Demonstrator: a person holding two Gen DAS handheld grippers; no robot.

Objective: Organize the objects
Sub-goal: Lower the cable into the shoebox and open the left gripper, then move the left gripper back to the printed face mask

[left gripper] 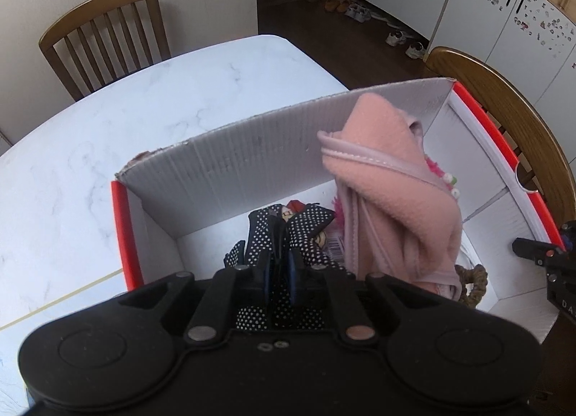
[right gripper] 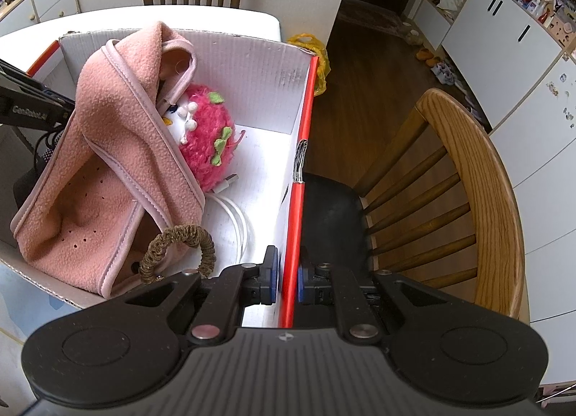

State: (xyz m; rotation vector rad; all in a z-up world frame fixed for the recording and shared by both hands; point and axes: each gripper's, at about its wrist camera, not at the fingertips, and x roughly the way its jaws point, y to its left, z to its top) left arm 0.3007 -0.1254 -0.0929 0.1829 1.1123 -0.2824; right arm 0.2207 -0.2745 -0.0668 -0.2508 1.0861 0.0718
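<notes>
A white cardboard box [left gripper: 230, 164] with red outer sides stands on the marble table [left gripper: 90, 149]. Inside it, my left gripper [left gripper: 280, 272] points down and is shut on a black cloth with white dots [left gripper: 309, 225], whose folds lie on the box floor. A pink fleece piece [left gripper: 388, 178] stands draped to its right. In the right wrist view that fleece [right gripper: 115, 149] leans over a pink fuzzy plush [right gripper: 208, 142], with a brown hair tie [right gripper: 180, 239] and a white cable [right gripper: 237, 221] beside it. My right gripper [right gripper: 287, 281] is shut on the box's red side wall [right gripper: 306, 120].
One wooden chair [left gripper: 108, 30] stands at the table's far side. Another [right gripper: 468, 200] stands close to the box's red wall, its dark seat just beyond my right gripper. White cabinets and shoes line the dark floor behind. A yellow bag [right gripper: 316, 52] lies past the box corner.
</notes>
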